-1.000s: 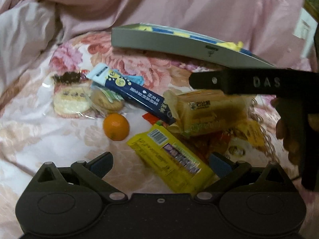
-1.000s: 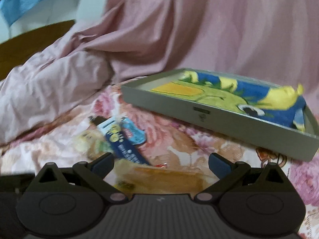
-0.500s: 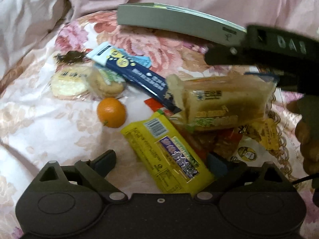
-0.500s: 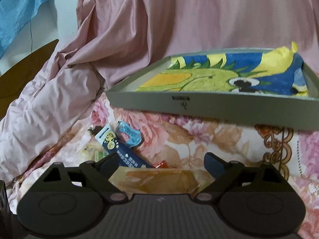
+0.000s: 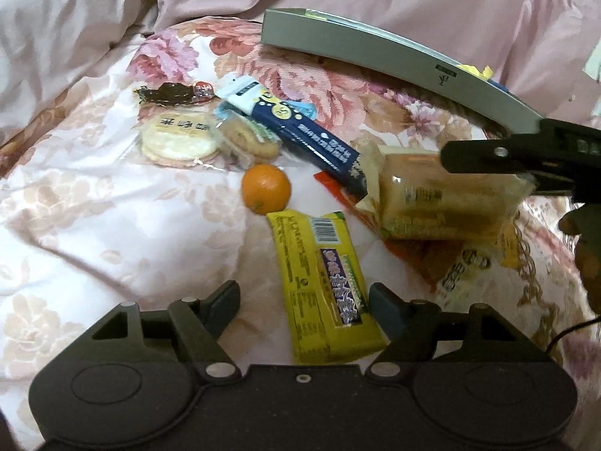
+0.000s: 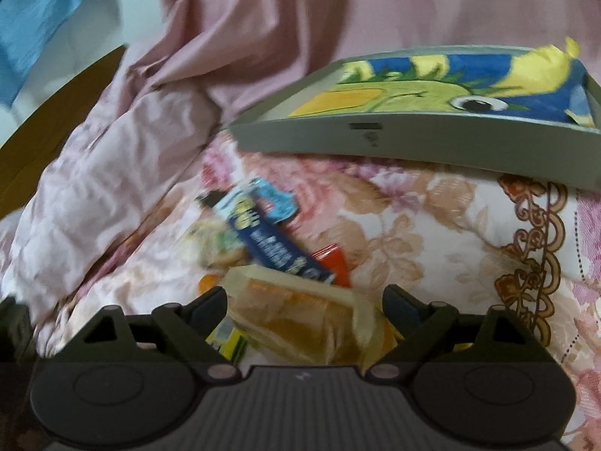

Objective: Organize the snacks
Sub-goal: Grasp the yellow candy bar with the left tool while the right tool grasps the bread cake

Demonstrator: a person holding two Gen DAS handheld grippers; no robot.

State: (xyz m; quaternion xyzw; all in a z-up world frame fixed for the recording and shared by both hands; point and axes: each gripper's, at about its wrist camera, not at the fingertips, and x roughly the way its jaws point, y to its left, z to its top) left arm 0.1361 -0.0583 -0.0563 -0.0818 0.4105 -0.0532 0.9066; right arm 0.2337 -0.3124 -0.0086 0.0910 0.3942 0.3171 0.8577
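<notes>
Snacks lie in a heap on a flowered bedspread. A clear-wrapped bread pack (image 5: 443, 203) sits between the fingers of my right gripper (image 6: 304, 300), which is shut on it; the left wrist view shows one black finger (image 5: 488, 156) across its top. My left gripper (image 5: 304, 300) is open, low over a yellow snack pack (image 5: 323, 285) that lies between its fingers. Farther off are an orange (image 5: 266, 188), a long dark blue pack (image 5: 308, 139), round crackers (image 5: 176, 139) and a cookie pack (image 5: 248, 139).
A grey shallow box (image 6: 413, 139) lined with a cartoon cloth stands at the back right on the bed. Red and yellow packets (image 5: 469, 267) lie under the bread. A hand (image 5: 586, 255) holds the right gripper. Pink bedding (image 5: 75, 37) is bunched at the left and back.
My right gripper has come down around the bread pack, narrowed onto it and tilted it up. My left gripper has moved in over the yellow pack.
</notes>
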